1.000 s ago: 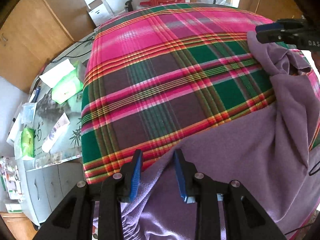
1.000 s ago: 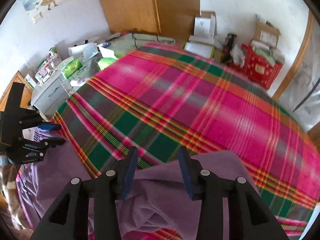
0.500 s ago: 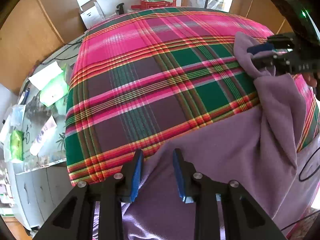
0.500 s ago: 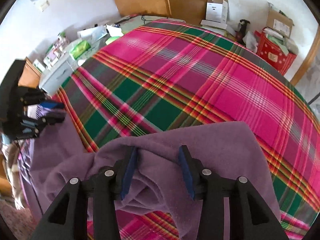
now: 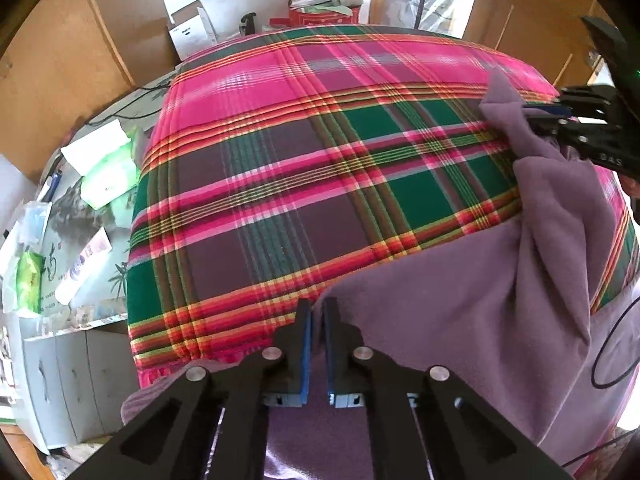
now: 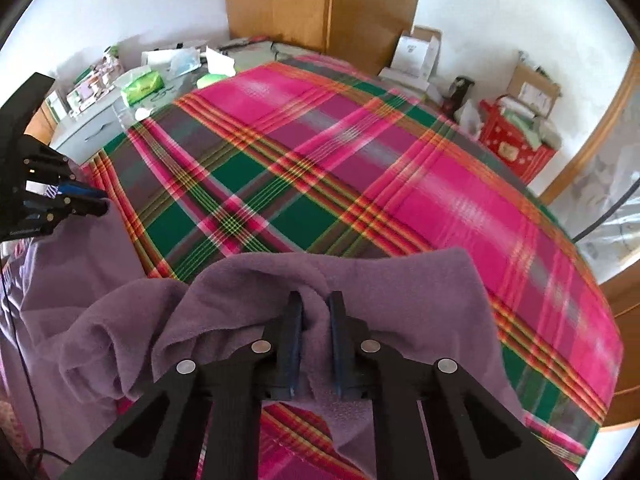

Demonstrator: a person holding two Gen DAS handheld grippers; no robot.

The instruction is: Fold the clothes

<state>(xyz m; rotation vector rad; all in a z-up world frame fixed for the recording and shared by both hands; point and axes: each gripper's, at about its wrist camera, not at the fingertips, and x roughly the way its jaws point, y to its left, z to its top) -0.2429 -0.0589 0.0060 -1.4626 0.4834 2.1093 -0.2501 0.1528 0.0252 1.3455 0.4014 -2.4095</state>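
A purple fleece garment (image 5: 460, 300) lies bunched across the near edge of a bed with a pink and green plaid cover (image 5: 300, 180). My left gripper (image 5: 316, 308) is shut on the garment's edge at the bed's near left. In the right wrist view the garment (image 6: 380, 280) is heaped up, and a thick fold of it sits pinched between the closing jaws of my right gripper (image 6: 316, 300). Each gripper shows in the other's view: the right gripper (image 5: 534, 114) at the far right, the left gripper (image 6: 100, 204) at the far left, both on purple cloth.
A low cabinet (image 5: 60, 360) left of the bed carries tissue packs (image 5: 104, 184) and small clutter. Cardboard boxes (image 6: 416, 56) and a red basket (image 6: 512, 148) stand beyond the bed's far end. A wooden wardrobe (image 6: 320, 4) fills the back wall. A black cable (image 5: 612, 348) hangs over the garment.
Both grippers' jaws have come together on the purple garment. The right gripper has moved in over the cloth, which now bulges up around its fingers.
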